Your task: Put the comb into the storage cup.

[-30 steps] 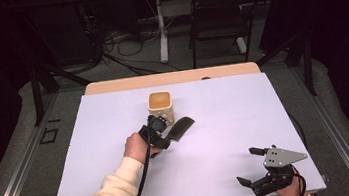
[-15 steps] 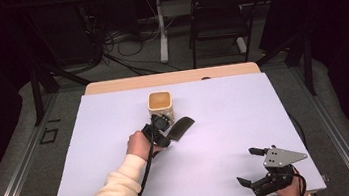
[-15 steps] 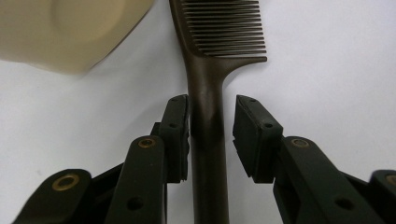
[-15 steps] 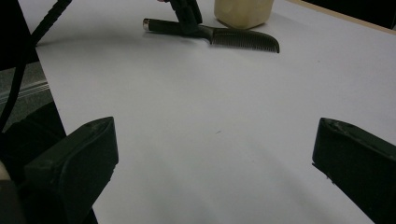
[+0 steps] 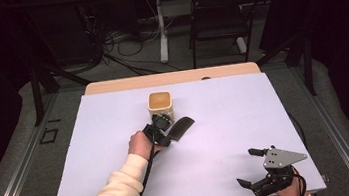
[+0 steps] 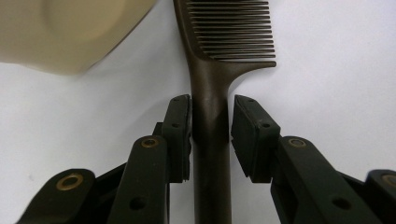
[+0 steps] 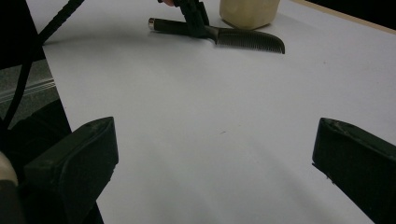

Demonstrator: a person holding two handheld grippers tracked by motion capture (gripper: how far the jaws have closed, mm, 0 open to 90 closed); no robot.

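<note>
A dark brown comb lies on the white sheet just in front of a cream square cup. My left gripper comes at it from the left. In the left gripper view the comb's handle runs between the two pads; the left pad touches it and the right pad is a sliver off. The cup's wall shows up close at the upper left. My right gripper stands open near the front right corner with nothing between its fingers. Its view shows the comb, the cup and the left gripper far off.
The white sheet covers a wooden table whose bare edge shows at the back. Behind the table are a black chair and cables on the floor. Dark metal rails run along both sides.
My left hand has slid a little to the right along the comb's handle, toward the cup. The comb, the cup and the right gripper have stayed put.
</note>
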